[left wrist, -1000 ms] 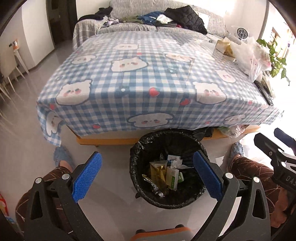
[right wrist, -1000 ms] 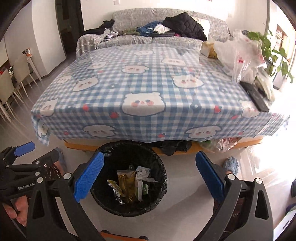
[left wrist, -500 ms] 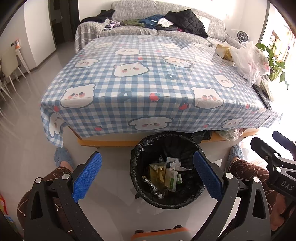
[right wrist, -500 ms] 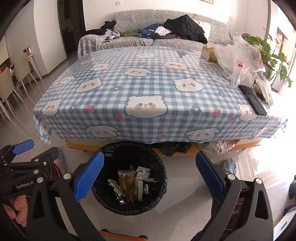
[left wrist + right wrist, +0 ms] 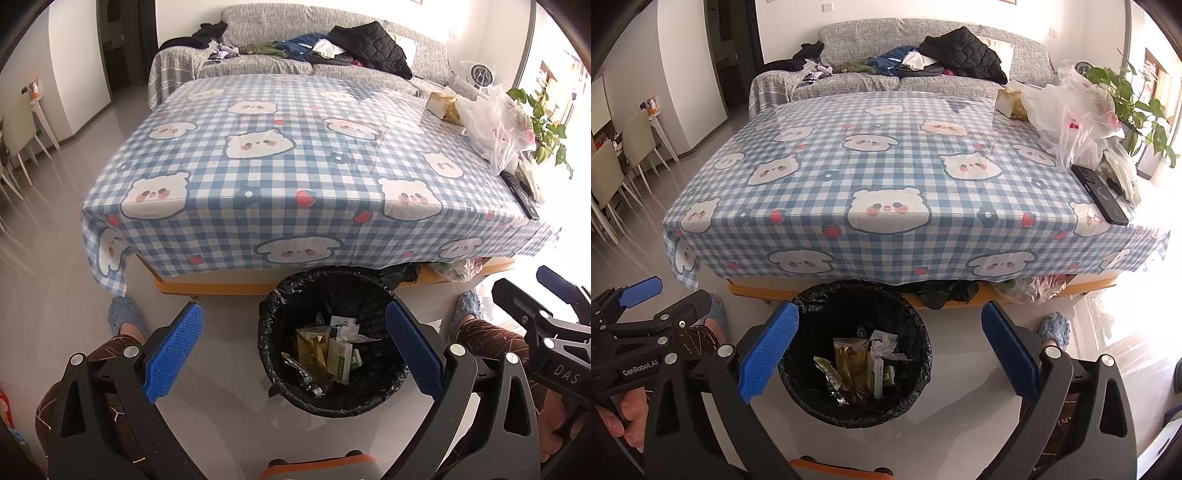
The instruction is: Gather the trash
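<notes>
My left claw (image 5: 293,354) stands wide and holds nothing, its blue pads (image 5: 173,352) spread to either side of the view; my right claw (image 5: 886,354) is likewise wide and bare. The black-lined trash bin (image 5: 332,397) stands on the floor just ahead of and below both claws, framed between the left claw's fingers and nearer the left finger of the right claw. Inside it lie the collected trash (image 5: 325,354): gold foil wrappers, a green-and-white carton and crumpled paper. Beyond the bin, ahead of both claws, the worktop (image 5: 886,173) carries a blue checked cloth printed with bears. To the far right of the claws, on the worktop, rest a clear plastic bag (image 5: 1071,118), a tissue box (image 5: 1010,101) and a black remote (image 5: 1102,194). A grey sofa (image 5: 923,55) heaped with clothes stands farthest ahead. A hand (image 5: 624,417) grips the left claw's handle.
</notes>
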